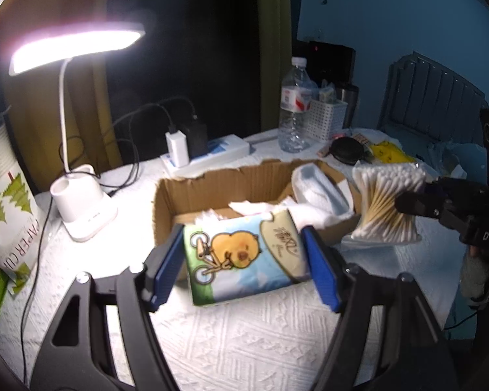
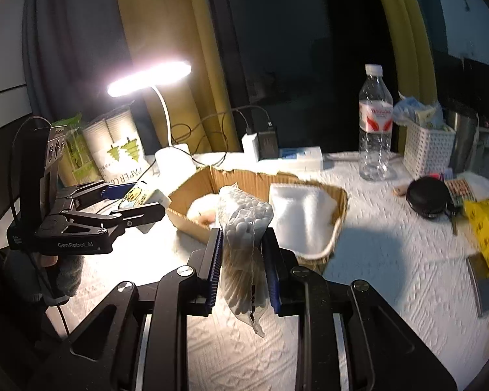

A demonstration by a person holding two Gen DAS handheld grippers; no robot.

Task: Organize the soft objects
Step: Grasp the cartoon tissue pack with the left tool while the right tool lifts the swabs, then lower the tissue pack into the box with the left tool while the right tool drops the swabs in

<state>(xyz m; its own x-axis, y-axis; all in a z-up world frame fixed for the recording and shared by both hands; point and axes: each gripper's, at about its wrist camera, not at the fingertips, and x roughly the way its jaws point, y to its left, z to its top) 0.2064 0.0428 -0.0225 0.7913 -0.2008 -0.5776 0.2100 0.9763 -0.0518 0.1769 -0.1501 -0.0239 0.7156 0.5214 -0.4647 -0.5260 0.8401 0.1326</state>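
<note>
L gripper (image 1: 244, 257) pinches the tissue pack (image 1: 244, 257) flat, cardboard box (image 1: 192, 192) just ahead. R gripper (image 2: 243, 260) clamps the cotton-swab bag (image 2: 244, 251), sticks probably upright, box ahead-left.

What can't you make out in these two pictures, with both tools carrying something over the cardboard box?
- Cardboard box floor: in the left wrist view, the tissue pack in the left tool covers it.
- Cotton swab bag lower end: in the right wrist view, it hangs between the right tool pads, blurred.
- White basket contents: too small and dim.
- Yellow packet print: blurred.
</note>
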